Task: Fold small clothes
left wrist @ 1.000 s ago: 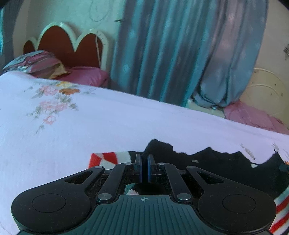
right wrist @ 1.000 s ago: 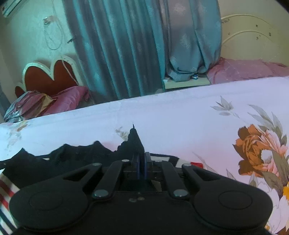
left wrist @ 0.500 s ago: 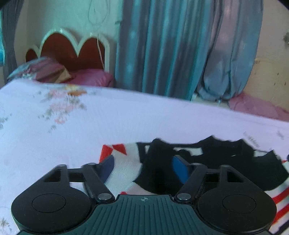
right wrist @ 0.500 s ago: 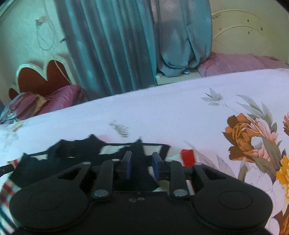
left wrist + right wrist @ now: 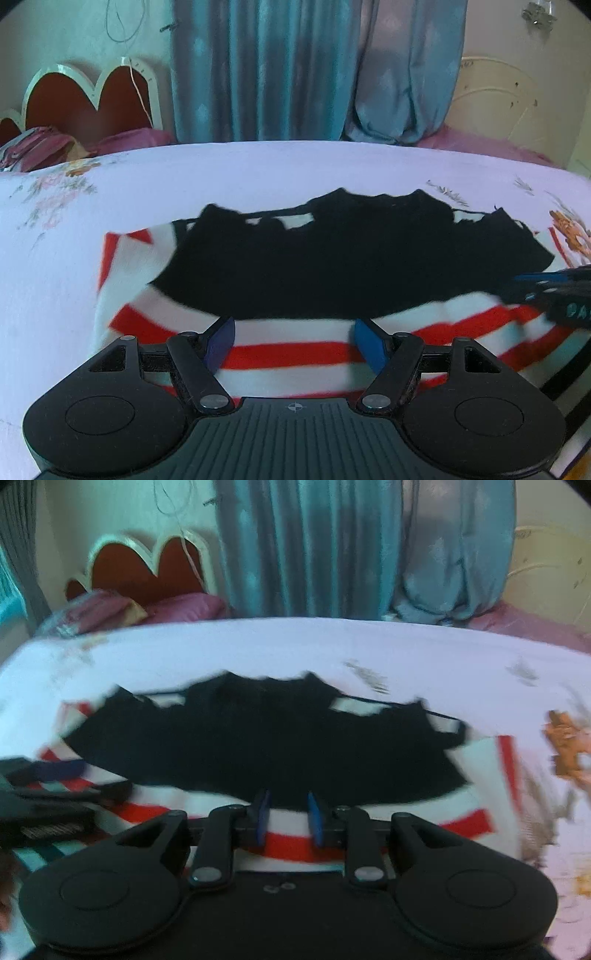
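On the bed (image 5: pixel 258 177) lies the folded garment (image 5: pixel 332 258), and just before it both grippers, left (image 5: pixel 295 341) and right (image 5: pixel 287 818), have fingers released, grasping nothing.

You get soft daylight with a bluish cast, no glare. Your right view is motion-blurred; both bend the bed (image 5: pixel 295 166) at its edges.
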A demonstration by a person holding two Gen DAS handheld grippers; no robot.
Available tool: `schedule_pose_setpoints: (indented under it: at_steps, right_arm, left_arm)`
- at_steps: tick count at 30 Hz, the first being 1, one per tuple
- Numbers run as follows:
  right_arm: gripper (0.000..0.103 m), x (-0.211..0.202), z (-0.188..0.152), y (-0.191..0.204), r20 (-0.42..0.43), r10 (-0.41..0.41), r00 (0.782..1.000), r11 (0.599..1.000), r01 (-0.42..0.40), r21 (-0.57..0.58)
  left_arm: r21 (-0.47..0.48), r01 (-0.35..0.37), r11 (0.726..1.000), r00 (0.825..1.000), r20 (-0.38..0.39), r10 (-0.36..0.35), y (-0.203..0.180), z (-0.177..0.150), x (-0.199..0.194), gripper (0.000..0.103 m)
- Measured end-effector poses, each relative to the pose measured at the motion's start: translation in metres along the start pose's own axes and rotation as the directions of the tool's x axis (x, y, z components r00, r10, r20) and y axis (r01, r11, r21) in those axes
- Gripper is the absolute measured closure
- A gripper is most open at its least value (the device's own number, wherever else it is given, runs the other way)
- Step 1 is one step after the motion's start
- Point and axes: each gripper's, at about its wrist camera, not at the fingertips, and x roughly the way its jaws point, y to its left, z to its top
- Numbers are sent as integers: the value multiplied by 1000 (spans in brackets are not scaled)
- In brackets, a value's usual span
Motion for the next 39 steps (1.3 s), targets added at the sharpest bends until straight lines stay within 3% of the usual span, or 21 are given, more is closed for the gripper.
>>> schedule_pose_setpoints:
  at_steps: [8,12,21,27,39]
  right_arm:
    - [86,-16,-23,-58,-4,-96,995,992,96,77]
    - [79,-28,-26,-47,1,-96,995,992,95,86]
    - [77,-52,-35,7,25,10,1000,999,-11,32]
    - [79,-47,-54,5,-7,-44,999,999,44,5]
    - [75,-78,-76,-29,-13,-139,990,987,139,76]
  left_arm:
    - [-18,-48,999,999,1,49,36,-20,-19,32]
    - [-51,-67,996,998,-17,67,37,-19,-29,32]
    - [-49,2,999,1000,-16,-3,4,-30,-50,32]
    - [-47,-2,999,1000,-31,1,5,-41,-45,32]
    - [-51,-19,998,1000,-17,18,10,-45,-66,32]
